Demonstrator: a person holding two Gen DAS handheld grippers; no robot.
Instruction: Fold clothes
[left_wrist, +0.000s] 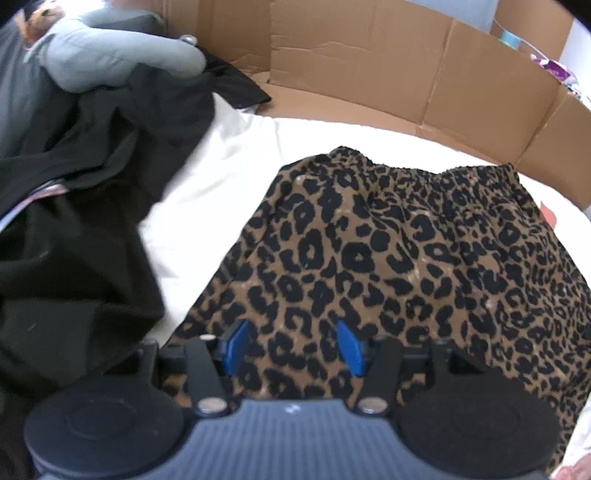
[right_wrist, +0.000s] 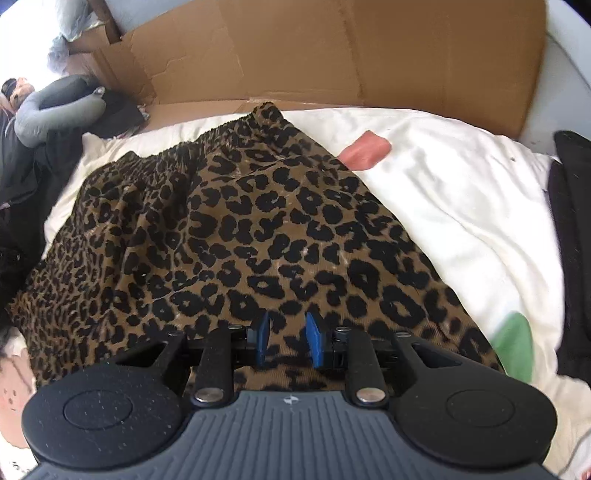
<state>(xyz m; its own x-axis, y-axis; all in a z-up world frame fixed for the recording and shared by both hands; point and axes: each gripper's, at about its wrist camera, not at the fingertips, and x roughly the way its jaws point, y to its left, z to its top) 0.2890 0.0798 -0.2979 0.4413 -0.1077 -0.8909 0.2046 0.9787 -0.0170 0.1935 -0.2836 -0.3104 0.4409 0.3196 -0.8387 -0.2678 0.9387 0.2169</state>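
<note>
Basically both grippers sit over the near hem of the leopard-print skirt, spread flat mid-bedsheet, waistband toward the cardboard at the far edge. Left gripper approx half open, right gripper narrower; neither has cloth pinched yet. Prob lined up w/ hem to fold it toward the waistband.
</note>
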